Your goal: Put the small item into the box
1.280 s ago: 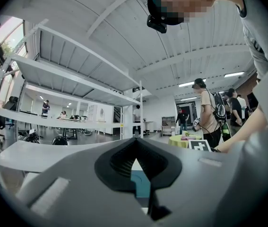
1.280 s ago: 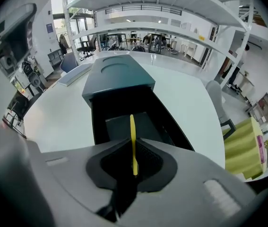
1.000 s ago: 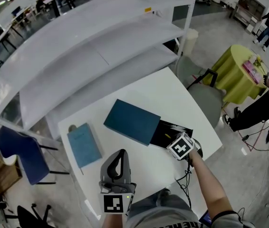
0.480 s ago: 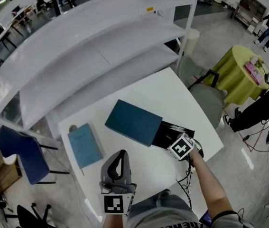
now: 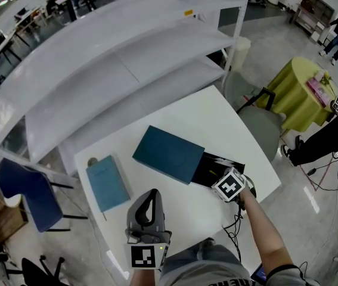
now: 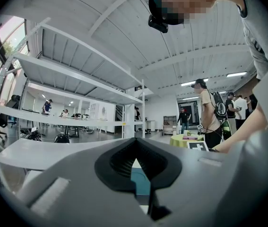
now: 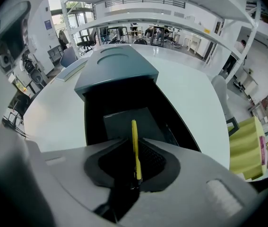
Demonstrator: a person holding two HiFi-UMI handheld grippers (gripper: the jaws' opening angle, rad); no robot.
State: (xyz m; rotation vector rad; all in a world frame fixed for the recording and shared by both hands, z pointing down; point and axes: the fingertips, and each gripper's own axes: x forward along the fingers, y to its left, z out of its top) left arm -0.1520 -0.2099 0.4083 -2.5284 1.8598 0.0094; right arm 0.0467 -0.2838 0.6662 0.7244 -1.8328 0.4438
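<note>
The small item (image 7: 134, 129), a thin yellow stick, is sitting pinched between the jaws of your right gripper (image 7: 134, 148). You are holding it at the mouth of the black tray (image 7: 124, 119), which is pulled out of the teal box (image 7: 116, 69). Over the past second you are hardly moving. The right gripper has crept only slightly along the tray's open end, so the item is looking poised for the drop but not yet let go. Your left gripper (image 5: 150, 196) is idling by the near edge of the white table (image 5: 216, 115), jaws pressed together on nothing. The tray's walls are closing in on both sides of the stick. Bare tabletop is lying to the tray's right, and a pale blue book (image 5: 106, 182) is resting well apart on the left.
</note>
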